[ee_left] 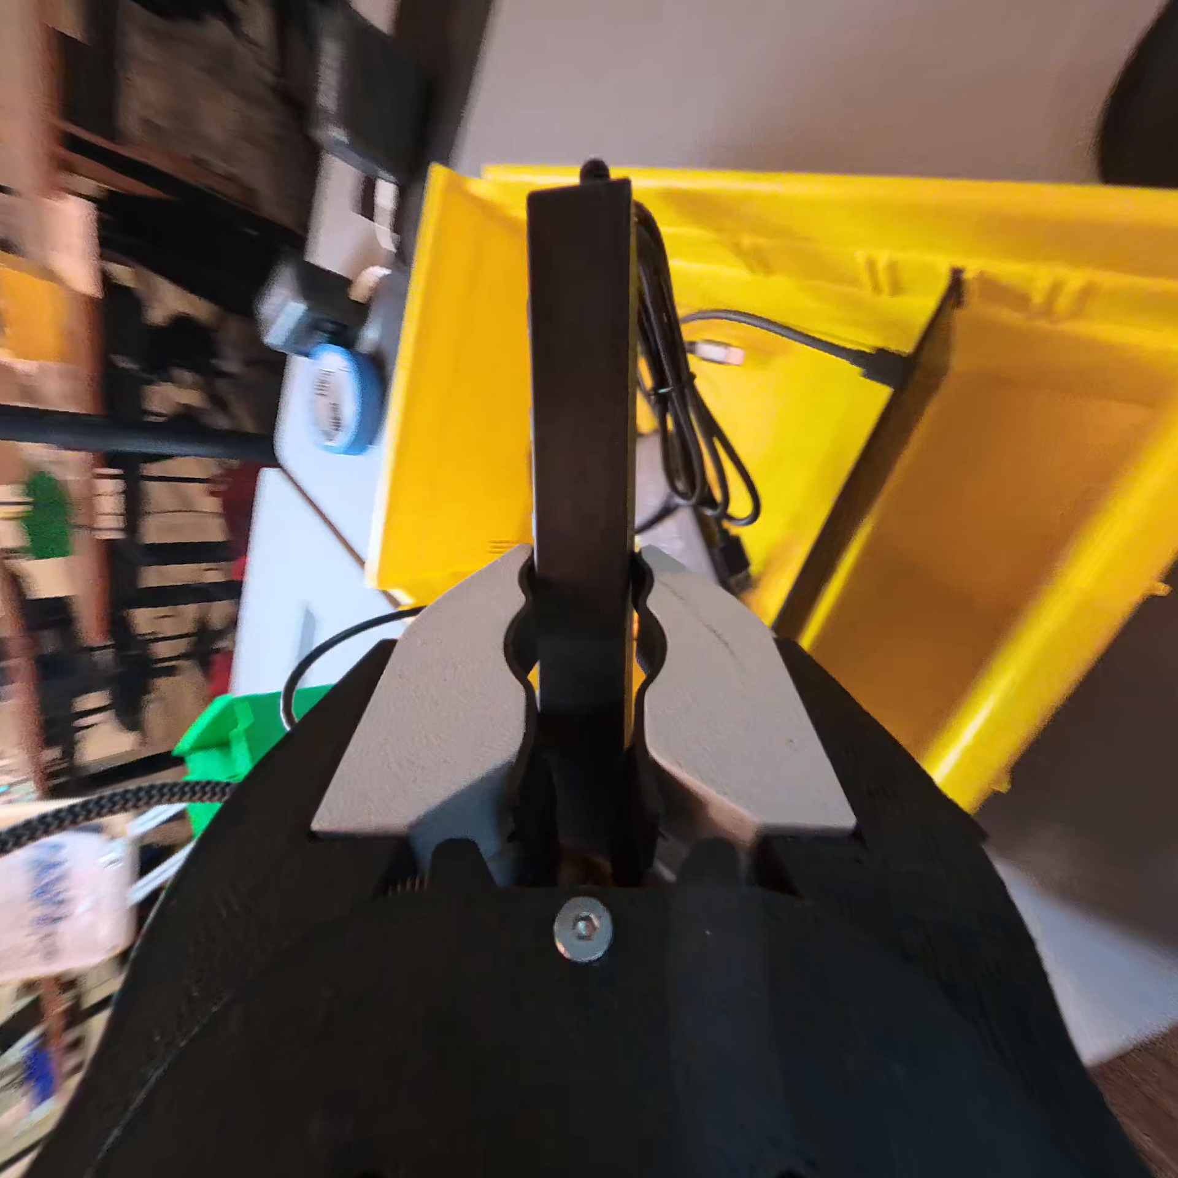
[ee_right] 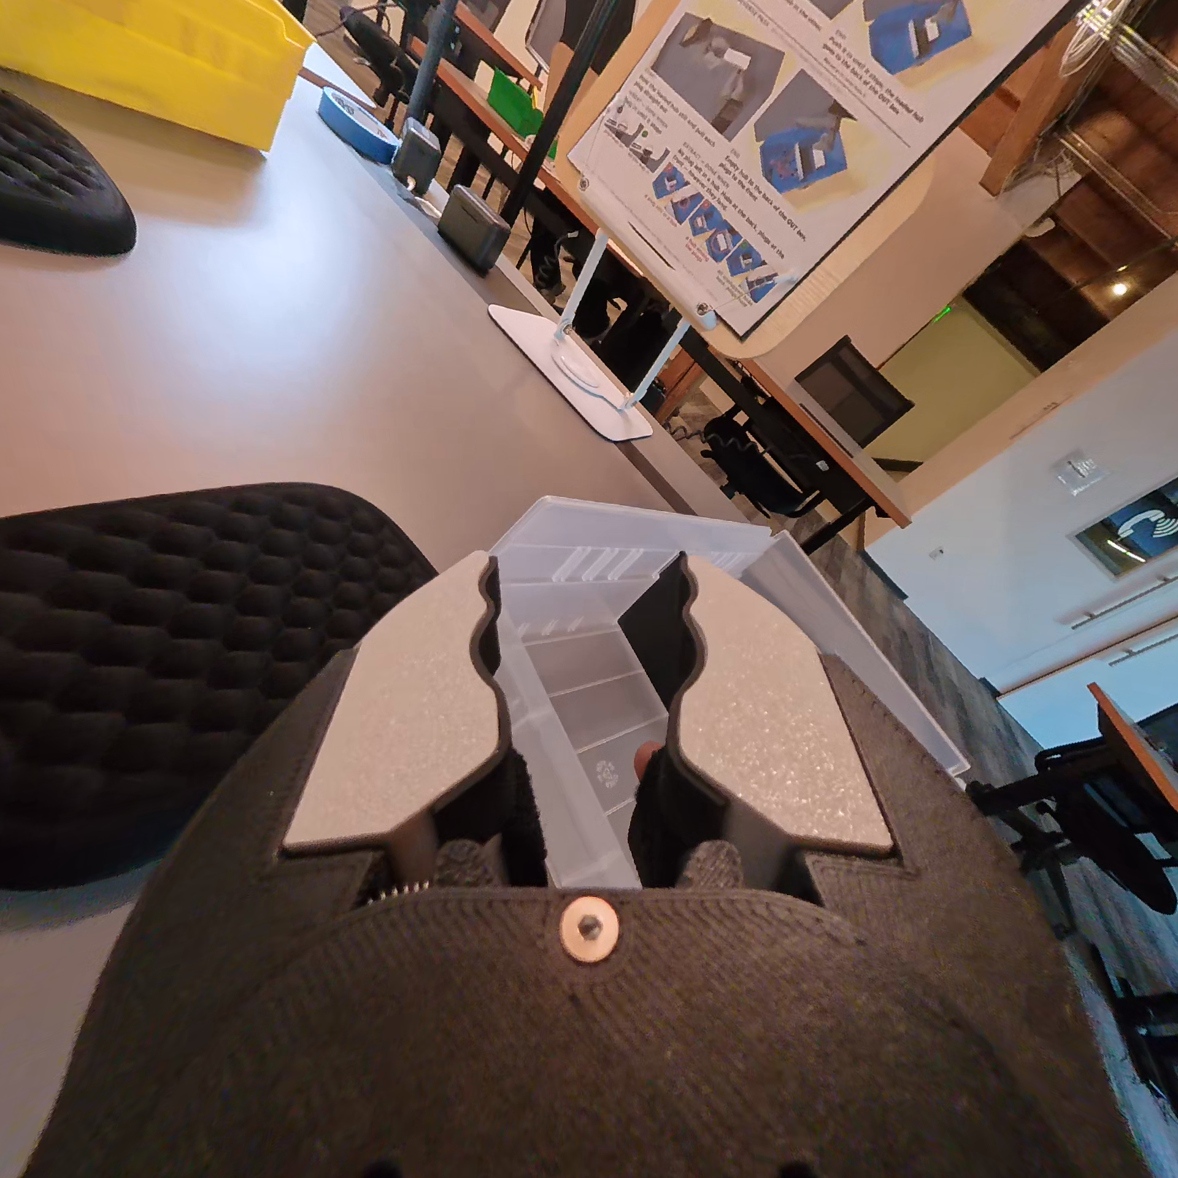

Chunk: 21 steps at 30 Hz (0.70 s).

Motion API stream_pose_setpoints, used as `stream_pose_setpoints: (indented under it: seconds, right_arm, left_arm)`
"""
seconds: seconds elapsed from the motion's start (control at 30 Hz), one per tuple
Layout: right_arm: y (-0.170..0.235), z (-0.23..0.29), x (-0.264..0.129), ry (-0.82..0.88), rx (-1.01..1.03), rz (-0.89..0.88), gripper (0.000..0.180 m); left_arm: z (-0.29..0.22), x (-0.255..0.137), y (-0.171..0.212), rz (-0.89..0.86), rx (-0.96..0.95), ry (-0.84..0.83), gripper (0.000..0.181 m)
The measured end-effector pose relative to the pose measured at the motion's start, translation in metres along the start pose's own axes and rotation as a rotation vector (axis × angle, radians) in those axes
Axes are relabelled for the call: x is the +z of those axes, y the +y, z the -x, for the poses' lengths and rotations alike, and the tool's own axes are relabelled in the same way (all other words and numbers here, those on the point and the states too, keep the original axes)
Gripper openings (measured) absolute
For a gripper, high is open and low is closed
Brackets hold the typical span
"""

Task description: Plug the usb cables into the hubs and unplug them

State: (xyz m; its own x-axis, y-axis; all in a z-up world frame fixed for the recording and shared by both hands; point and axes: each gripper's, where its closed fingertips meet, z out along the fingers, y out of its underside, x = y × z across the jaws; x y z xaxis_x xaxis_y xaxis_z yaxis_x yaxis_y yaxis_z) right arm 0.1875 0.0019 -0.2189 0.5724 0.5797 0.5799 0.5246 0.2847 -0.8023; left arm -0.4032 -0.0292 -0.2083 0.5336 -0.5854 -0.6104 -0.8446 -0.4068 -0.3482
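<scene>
long black usb hub (ee_left: 580, 395) pinched between the two grey fingers (ee_left: 446, 688) of the left gripper (ee_left: 581, 577), sticking straight out ahead and up over the yellow bin (ee_left: 797, 210). thin cord poking out of the hub's far tip. jaws closed tight on both sides of the hub.

bundle of black usb cables (ee_left: 688, 440) down in the bin, just beside the hub, with one loose plug (ee_left: 720, 352) lying on the yellow floor. one more cable plugged into a dark divider (ee_left: 886, 433) that splits the bin in two. blue tape roll (ee_left: 341, 398) on the white table (ee_left: 287, 574) to the side (very blurry there). green box (ee_left: 223, 733) near the gripper's base.

right gripper (ee_right: 589, 580) held apart, jaws spread wide with nothing between them. clear plastic bin (ee_right: 797, 586) right under it, with a black divider (ee_right: 656, 621) inside. black bumpy pad (ee_right: 159, 637) next to it on the table. farther off, a picture sheet (ee_right: 765, 127) on a white stand (ee_right: 574, 376), and two small dark boxes (ee_right: 475, 226) by the table edge.
</scene>
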Motion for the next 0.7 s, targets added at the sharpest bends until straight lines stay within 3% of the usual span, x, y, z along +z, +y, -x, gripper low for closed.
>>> stream_pose_setpoints:
  seconds: [0.33,0.57,0.7]
  right_arm:
    - [-0.011,0.003,0.003,-0.007,-0.021,-0.004,0.052]
    - [-0.043,0.011,0.008,-0.027,-0.007,-0.106,0.046]
    - [-0.079,0.025,0.015,-0.08,0.036,-0.237,0.045]
  left_arm:
    - [0.044,-0.081,-0.063,-0.156,0.202,-0.802,0.025]
    - [0.022,-0.117,-0.131,-0.224,0.48,-1.207,0.025]
    - [-0.005,-0.117,-0.171,-0.293,0.682,-1.334,0.025]
